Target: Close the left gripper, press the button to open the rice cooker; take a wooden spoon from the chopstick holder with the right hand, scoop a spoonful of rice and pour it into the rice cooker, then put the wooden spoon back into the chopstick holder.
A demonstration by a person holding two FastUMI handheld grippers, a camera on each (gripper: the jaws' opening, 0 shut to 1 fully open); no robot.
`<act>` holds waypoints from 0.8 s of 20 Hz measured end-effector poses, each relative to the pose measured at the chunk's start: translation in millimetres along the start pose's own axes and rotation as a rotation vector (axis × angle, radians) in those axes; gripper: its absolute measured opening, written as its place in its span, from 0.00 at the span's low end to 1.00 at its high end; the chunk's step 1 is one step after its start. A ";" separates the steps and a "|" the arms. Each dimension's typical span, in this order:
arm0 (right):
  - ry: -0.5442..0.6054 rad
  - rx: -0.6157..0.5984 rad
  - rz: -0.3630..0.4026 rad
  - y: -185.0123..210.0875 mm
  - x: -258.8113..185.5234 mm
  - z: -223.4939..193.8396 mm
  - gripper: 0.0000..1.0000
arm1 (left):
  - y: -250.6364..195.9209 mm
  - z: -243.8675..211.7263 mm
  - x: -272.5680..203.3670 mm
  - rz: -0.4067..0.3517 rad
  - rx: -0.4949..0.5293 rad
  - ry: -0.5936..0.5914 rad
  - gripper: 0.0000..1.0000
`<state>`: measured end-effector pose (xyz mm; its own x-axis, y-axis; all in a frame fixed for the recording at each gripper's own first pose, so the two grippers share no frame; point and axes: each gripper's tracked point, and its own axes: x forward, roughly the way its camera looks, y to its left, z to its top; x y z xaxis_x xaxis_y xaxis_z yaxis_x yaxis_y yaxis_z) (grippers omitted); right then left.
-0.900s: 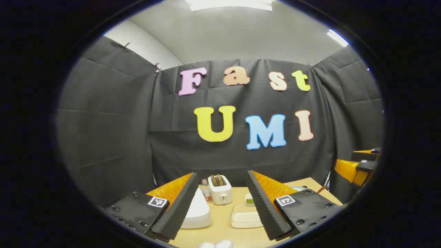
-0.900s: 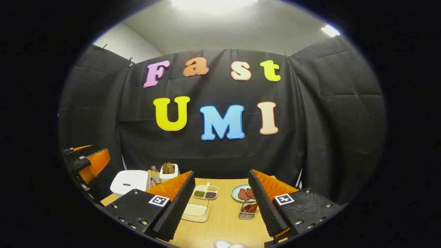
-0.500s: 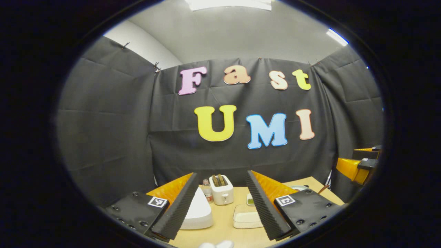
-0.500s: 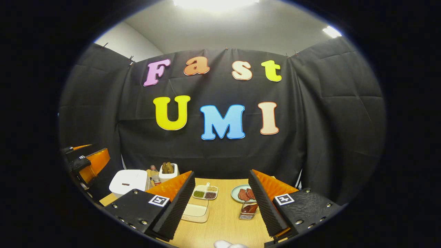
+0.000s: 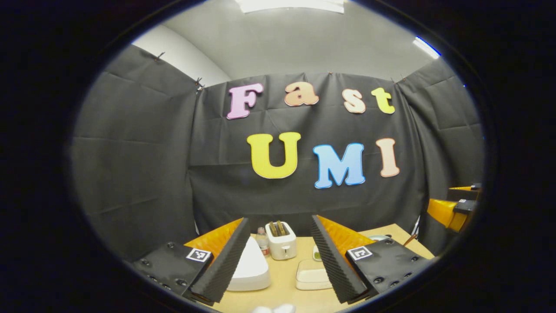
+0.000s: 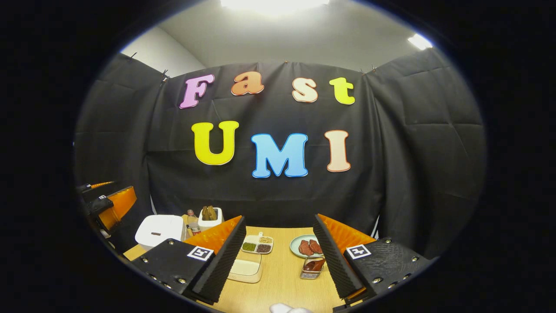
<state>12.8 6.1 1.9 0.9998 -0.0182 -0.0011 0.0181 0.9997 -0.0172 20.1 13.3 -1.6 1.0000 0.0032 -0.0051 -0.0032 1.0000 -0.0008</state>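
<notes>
In the left gripper view my left gripper (image 5: 280,218) is open above the wooden table (image 5: 282,295), nothing between its fingers. The white rice cooker (image 5: 251,266), lid down, sits just past the left finger. A clear box of rice (image 5: 312,276) lies beside the right finger. In the right gripper view my right gripper (image 6: 279,217) is open and holds nothing. The rice cooker (image 6: 159,228) stands at the far left, and the rice box (image 6: 246,268) lies by the left finger. A small holder (image 6: 312,267) with a brown utensil in it sits by the right finger.
A white toaster (image 5: 281,240) and a small bottle (image 5: 261,241) stand at the back of the table. A divided dish of beans (image 6: 257,244) and a plate of meat (image 6: 306,246) lie mid-table. The other gripper (image 6: 108,204) hangs at the left edge.
Both views have drifted only slightly. The table items sit a little to the right in the left gripper view and a little to the left in the right gripper view. Both grippers stay open.
</notes>
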 end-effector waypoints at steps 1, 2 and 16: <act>0.005 0.005 -0.003 -0.1 1.0 -0.9 0.95 | 0.4 -0.3 2.1 -0.002 -0.002 0.002 0.96; 0.009 0.008 -0.005 0.1 1.6 -1.7 0.95 | 0.6 -0.8 3.7 -0.006 -0.004 0.003 0.96; 0.015 0.000 -0.018 8.0 6.4 -3.3 0.95 | 14.6 -11.1 16.5 -0.002 -0.010 0.015 0.86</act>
<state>19.4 13.9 -1.6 0.9992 -0.0368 -0.0158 0.0365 0.9992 -0.0177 36.6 28.0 -12.8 0.9998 0.0014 -0.0197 -0.0016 0.9999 -0.0110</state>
